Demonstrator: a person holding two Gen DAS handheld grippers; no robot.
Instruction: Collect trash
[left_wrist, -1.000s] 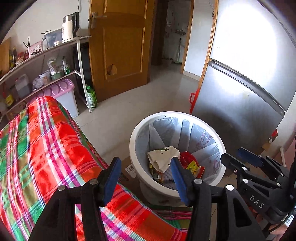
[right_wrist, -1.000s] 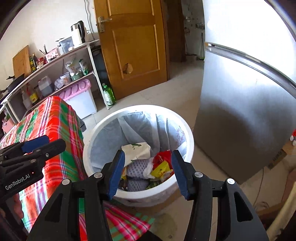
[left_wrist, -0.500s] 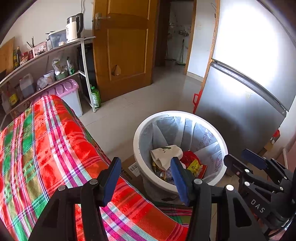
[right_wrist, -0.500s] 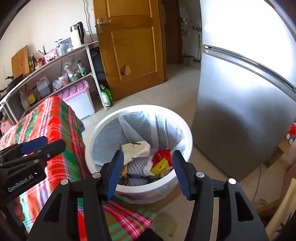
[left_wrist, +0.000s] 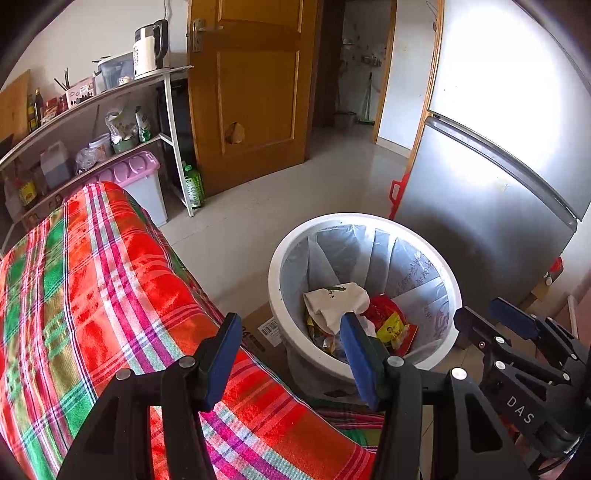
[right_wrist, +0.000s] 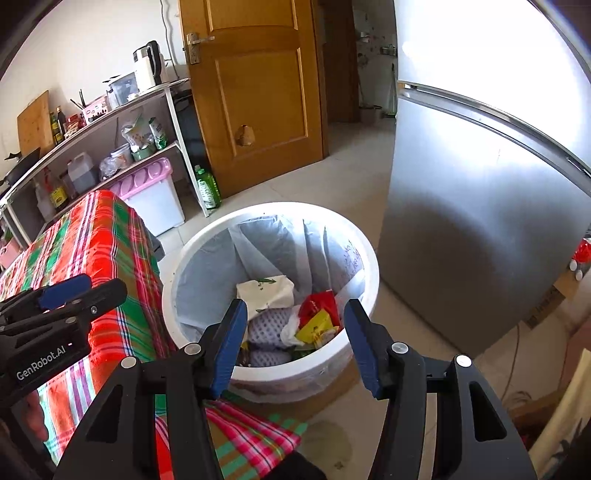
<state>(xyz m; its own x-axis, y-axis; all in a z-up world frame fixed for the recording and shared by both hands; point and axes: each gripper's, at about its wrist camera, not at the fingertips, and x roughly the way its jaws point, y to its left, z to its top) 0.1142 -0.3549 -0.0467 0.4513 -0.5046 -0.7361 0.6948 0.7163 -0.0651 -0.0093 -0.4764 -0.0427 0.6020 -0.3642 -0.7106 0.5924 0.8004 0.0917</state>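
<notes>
A white round trash bin (left_wrist: 354, 218) (right_wrist: 280, 206) with a grey liner stands on the floor beside the plaid-covered table (left_wrist: 110, 277) (right_wrist: 99, 236). Inside lie a white paper packet (left_wrist: 332, 299) (right_wrist: 266, 291), red and yellow wrappers (left_wrist: 391, 325) (right_wrist: 317, 321) and white foam netting (right_wrist: 269, 325). My left gripper (left_wrist: 291, 332) (right_wrist: 74, 291) hovers over the table's edge next to the bin, open and empty. Directly above the bin's near rim, my right gripper (right_wrist: 295, 314) (left_wrist: 509, 325) also stands open with nothing between its blue pads.
A steel fridge (left_wrist: 480, 203) (right_wrist: 480, 203) stands close behind the bin on the right. A wooden door (left_wrist: 255, 92), a shelf with a kettle (left_wrist: 151, 44), a pink-lidded box (left_wrist: 136, 173) and a green bottle (left_wrist: 194, 186) line the far wall. A cardboard box (left_wrist: 262, 328) sits by the bin's base.
</notes>
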